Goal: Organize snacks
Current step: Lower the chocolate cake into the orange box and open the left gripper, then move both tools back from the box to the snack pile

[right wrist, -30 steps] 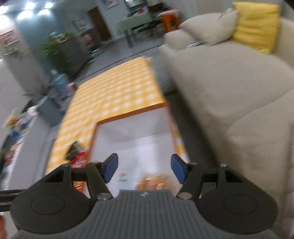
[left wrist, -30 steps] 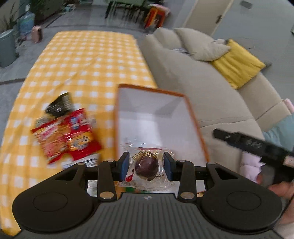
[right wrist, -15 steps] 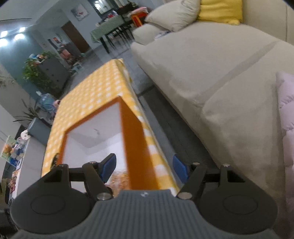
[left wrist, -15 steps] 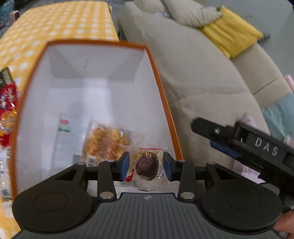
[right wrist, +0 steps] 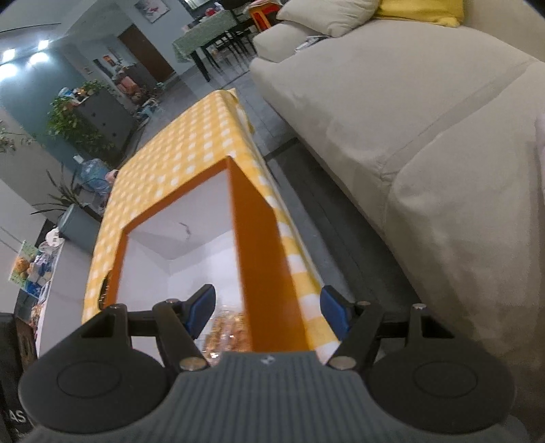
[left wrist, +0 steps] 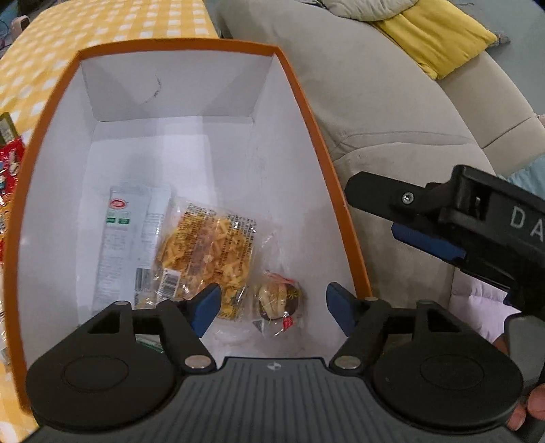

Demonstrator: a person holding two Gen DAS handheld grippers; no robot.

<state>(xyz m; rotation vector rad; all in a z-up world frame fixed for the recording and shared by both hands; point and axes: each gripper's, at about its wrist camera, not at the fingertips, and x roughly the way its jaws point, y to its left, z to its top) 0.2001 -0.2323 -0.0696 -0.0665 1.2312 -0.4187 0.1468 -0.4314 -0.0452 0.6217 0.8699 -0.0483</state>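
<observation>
Yellow-and-white checked cloth covers the worktop (left wrist: 112,30), which stands beside a beige fabric sofa (left wrist: 374,112) carrying a yellow cushion (left wrist: 436,37). At far left, red snack packets (left wrist: 10,163) lie on the cloth outside the box. Next comes the orange-rimmed cardboard box with white inner walls (left wrist: 61,143), seen from above in the left wrist view. On its floor, left to right: a long white sachet with green and red print (left wrist: 119,238); a clear packet of yellow-orange crisp strips (left wrist: 207,248), overlapping the sachet's right edge; and a small clear-wrapped round dark pastry (left wrist: 277,301), lying just right of the strip packet. The left tongs (left wrist: 272,306) hover above this pastry, jaws opening, blue pads clear of the wrapper on both sides, so the pastry rests free on the box floor. At right, outside the box wall and over the sofa, the right tongs (left wrist: 408,218) appear from the side. In the right wrist view the right tongs (right wrist: 265,310) stand released, straddling the box's orange side wall (right wrist: 262,259) without touching it.
</observation>
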